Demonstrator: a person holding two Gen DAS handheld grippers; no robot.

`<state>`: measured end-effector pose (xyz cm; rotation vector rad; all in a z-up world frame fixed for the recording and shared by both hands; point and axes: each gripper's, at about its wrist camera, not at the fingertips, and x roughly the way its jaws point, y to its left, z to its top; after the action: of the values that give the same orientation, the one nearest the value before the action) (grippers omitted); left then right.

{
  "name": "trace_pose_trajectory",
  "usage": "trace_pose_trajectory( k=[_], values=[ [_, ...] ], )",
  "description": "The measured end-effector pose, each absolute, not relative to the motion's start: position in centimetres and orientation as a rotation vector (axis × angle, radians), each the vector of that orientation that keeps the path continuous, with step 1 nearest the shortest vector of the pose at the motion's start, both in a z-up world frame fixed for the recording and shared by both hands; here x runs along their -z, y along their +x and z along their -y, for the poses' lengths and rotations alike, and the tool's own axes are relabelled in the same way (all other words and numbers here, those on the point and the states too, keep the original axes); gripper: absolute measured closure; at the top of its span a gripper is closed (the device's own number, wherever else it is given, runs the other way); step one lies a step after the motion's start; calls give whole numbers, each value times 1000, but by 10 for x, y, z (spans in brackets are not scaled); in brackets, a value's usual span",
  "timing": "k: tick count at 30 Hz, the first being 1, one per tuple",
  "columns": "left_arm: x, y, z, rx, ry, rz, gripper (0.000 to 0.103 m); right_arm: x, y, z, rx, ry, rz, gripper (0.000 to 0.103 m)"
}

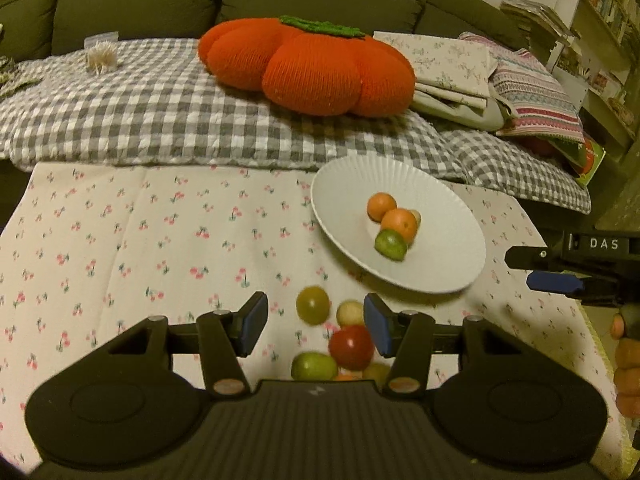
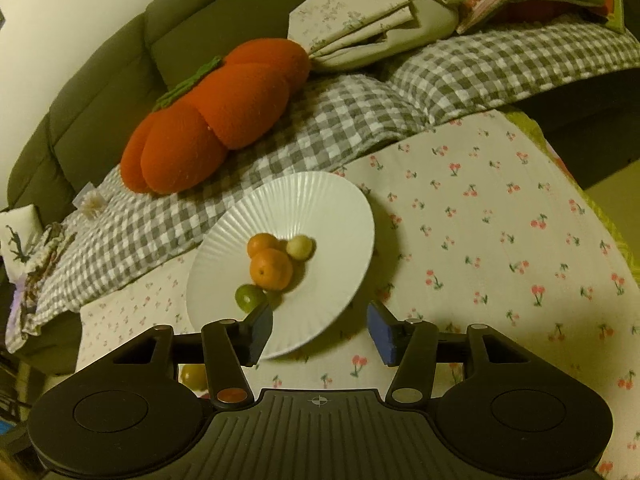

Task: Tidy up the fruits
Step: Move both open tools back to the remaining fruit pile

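Fruit lies in two groups: four pieces on the white plate (image 1: 348, 184), and a loose cluster on the cherry-print cloth (image 1: 120, 240) just in front of the plate. Left gripper (image 1: 316, 326) hovers over the cluster, jaws spread, holding nothing. Right gripper (image 2: 320, 330) hangs over the plate's near rim, also spread and empty. The red fruit (image 1: 351, 347) looks small, round and smooth; it will likely roll, so grasp it across its widest part, gently. Neighbouring green fruit (image 1: 314, 366) crowds it. An orange cushion (image 1: 308, 64) sits behind the plate, well apart.
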<state>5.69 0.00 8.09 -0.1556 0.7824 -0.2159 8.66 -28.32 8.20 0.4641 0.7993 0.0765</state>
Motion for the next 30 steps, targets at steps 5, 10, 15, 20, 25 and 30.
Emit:
trace_pose_trajectory(
  k=[5,10,15,20,25,30],
  values=[
    [-81,43,-3,221,-151,-819,48,-82,74,282,-107,492,-826,43],
    [-75,38,-1,238,-131,-839,47,-80,69,268,-153,480,-850,40],
    [-65,36,9,267,-119,-864,48,-75,69,259,-165,458,-875,40],
    [-52,33,28,302,-76,-884,49,-71,70,254,-172,442,-892,40],
    [-39,35,36,299,-49,-900,50,-67,70,246,-187,410,-911,40],
    [-27,42,40,274,-38,-911,59,-65,71,243,-188,395,-919,40]
  ],
)
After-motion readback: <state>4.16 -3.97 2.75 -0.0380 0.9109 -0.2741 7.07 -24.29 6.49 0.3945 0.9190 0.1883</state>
